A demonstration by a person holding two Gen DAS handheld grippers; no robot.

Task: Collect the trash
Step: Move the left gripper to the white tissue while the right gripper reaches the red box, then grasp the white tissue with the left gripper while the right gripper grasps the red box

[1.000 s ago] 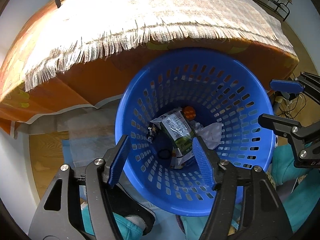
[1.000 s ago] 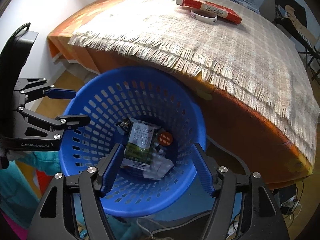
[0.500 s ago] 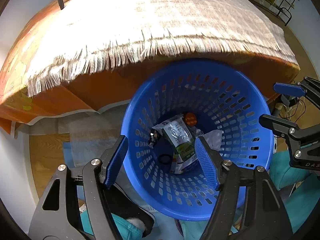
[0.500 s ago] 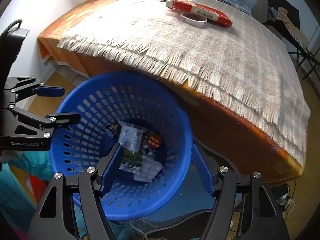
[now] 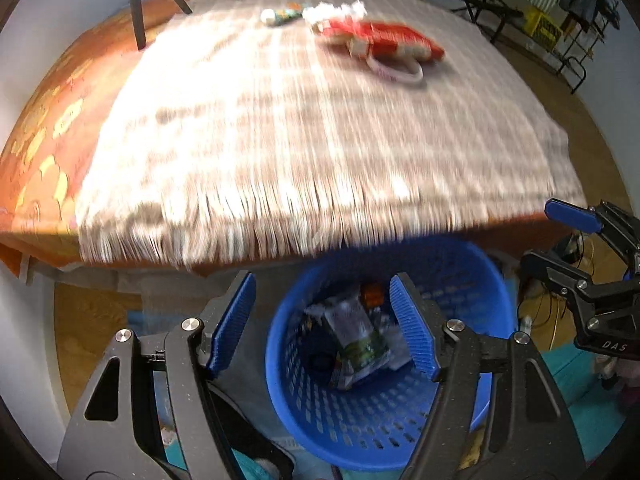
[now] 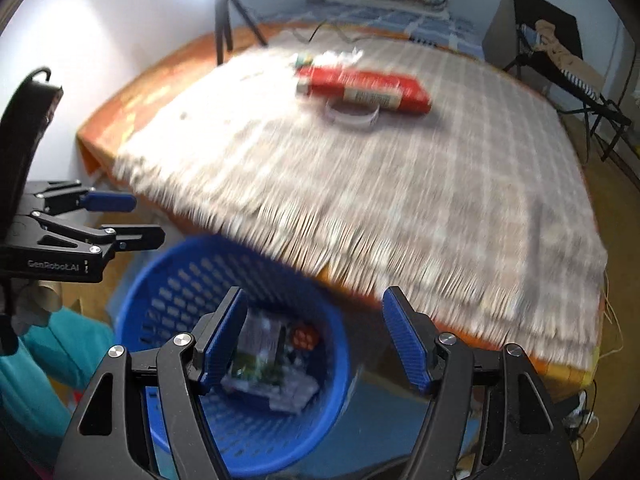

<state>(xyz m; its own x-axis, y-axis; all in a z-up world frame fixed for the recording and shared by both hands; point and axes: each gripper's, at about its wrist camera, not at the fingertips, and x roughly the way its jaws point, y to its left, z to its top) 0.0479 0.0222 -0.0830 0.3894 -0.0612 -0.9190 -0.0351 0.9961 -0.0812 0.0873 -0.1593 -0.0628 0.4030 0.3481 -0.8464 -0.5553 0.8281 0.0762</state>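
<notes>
Both tools rose from basket (image 5: 380, 420); red box (image 6: 368, 88) far ahead; jaws apart, empty.

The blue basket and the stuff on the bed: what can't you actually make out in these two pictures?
- Blue basket, left wrist view: the left gripper's fingers hide parts of the rim; the green-and-white packet is too blurred to read.
- Same basket, right wrist view: the right gripper covers its near wall.
- Red box and white band on the fringed blanket: motion blur smears the print.
- Small bits behind the box: too small.
</notes>
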